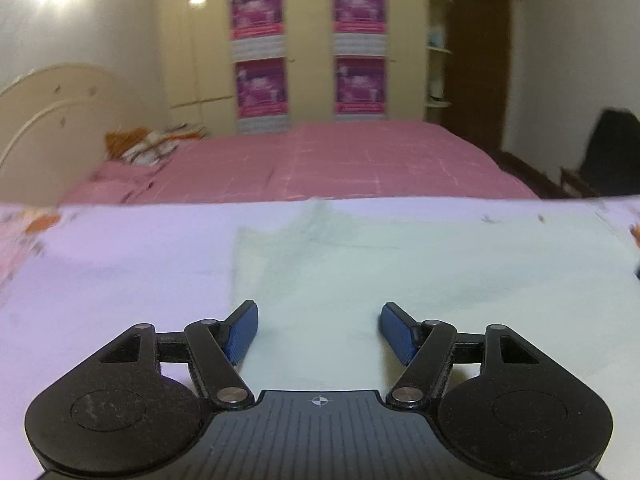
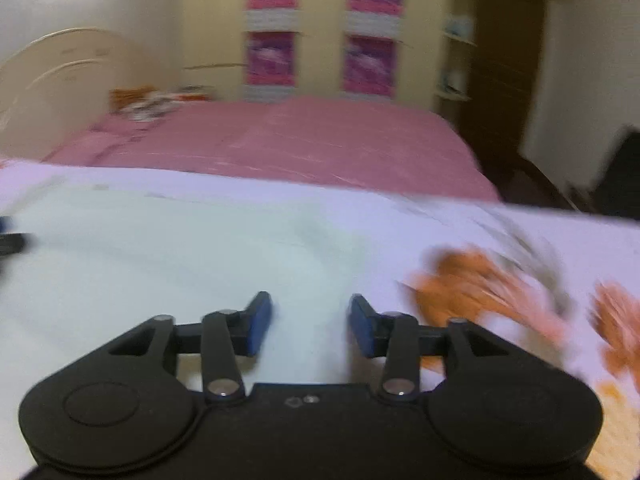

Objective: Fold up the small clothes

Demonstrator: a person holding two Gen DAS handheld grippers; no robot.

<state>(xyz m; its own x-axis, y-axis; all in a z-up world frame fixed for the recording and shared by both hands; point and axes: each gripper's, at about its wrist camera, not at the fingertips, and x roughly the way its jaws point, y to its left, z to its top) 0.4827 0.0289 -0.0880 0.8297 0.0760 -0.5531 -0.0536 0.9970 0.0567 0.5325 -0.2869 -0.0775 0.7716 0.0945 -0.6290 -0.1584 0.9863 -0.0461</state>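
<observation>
A pale mint-green small garment (image 1: 400, 264) lies flat on a white sheet (image 1: 112, 276). My left gripper (image 1: 318, 320) is open and empty, with its blue pads (image 1: 242, 330) over the garment's near left edge. In the right wrist view the same garment (image 2: 168, 240) spreads to the left and ahead. My right gripper (image 2: 311, 320) is open and empty over the garment's near right part. The right view is blurred.
The sheet has orange flower prints (image 2: 476, 284) at the right. Beyond the sheet's far edge stands a bed with a pink cover (image 1: 340, 160). A cream wardrobe with purple posters (image 1: 260, 48) and a brown door (image 1: 476, 60) stand behind.
</observation>
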